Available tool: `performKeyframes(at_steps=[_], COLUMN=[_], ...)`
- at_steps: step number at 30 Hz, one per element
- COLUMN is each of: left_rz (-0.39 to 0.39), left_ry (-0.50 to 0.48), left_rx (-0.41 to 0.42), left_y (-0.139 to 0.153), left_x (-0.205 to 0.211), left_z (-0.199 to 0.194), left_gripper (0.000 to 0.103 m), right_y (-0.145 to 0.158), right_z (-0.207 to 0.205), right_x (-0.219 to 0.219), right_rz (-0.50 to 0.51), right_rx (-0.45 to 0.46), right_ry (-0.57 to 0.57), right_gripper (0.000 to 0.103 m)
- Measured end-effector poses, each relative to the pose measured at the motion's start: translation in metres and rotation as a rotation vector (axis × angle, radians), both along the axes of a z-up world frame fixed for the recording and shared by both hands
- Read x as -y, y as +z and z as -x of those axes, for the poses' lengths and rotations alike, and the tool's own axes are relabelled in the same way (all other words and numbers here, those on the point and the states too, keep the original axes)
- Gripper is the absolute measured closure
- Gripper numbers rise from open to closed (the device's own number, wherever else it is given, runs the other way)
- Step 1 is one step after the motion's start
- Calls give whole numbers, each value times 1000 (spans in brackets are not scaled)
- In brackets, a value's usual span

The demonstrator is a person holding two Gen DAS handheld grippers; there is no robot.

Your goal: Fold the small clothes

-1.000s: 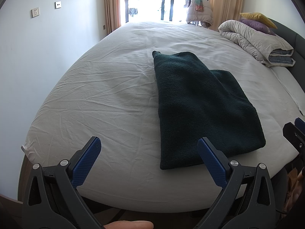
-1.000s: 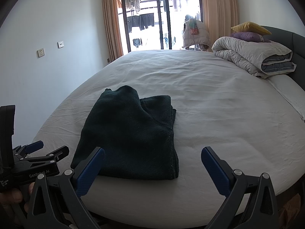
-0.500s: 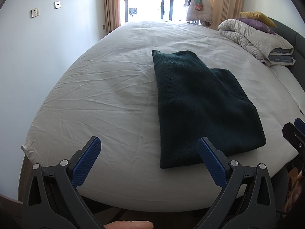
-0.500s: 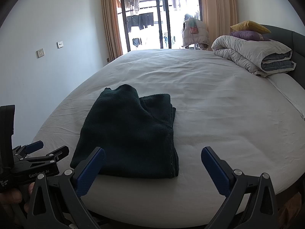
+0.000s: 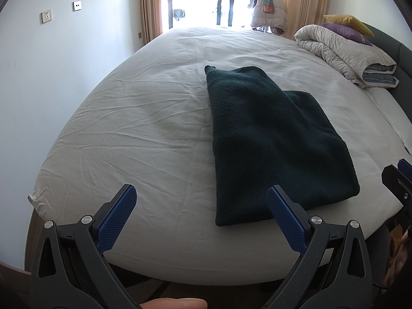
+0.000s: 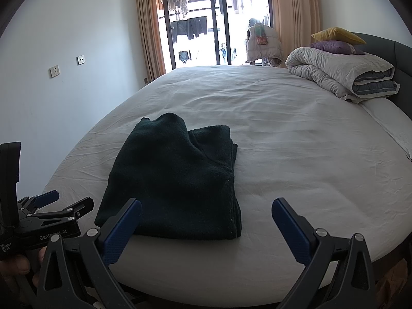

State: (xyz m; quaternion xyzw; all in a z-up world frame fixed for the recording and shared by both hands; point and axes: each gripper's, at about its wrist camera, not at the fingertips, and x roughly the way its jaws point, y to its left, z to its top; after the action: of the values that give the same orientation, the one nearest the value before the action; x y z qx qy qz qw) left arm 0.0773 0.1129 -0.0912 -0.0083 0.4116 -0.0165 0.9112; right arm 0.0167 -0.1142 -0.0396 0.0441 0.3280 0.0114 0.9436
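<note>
Matt, fuzzy knit garment [image 5: 273, 139] on a smooth, wrinkled cotton-like sheet [image 5: 144, 128]

A wide bed [image 6: 296, 134] in a creased white sheet fills the room. Far off, daylight pours through glass doors [image 6: 213, 20] between beige curtains [image 6: 293, 13]. A folded duvet [image 6: 342, 74] and pillows [image 6: 337, 36] sit far right; pale wall [image 6: 64, 25] on the left.

The only clear lettering is "GenRobot.AI", printed in pale letters on the black body of the left gripper [image 6: 64, 202] seen in the right wrist view; smaller print beside it is illegible.
</note>
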Motion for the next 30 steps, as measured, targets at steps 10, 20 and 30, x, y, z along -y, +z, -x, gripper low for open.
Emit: performKeyframes(at_steps=[10,20,30], left_rz=[0,0,-2], left_ry=[-2,-2,-2], left_rx=[-2,-2,0], left_y=[-1,-1,-1], left_x=[0,0,0], left_z=[0,0,0], left_gripper=[0,0,0], right_y=[-1,-3,-3], right_z=[0,0,1], right_x=[0,1,2], right_rz=[-1,-1,-3], right_rx=[0,1,0], right_ry=[-1,-1,0], right_gripper=[0,0,0])
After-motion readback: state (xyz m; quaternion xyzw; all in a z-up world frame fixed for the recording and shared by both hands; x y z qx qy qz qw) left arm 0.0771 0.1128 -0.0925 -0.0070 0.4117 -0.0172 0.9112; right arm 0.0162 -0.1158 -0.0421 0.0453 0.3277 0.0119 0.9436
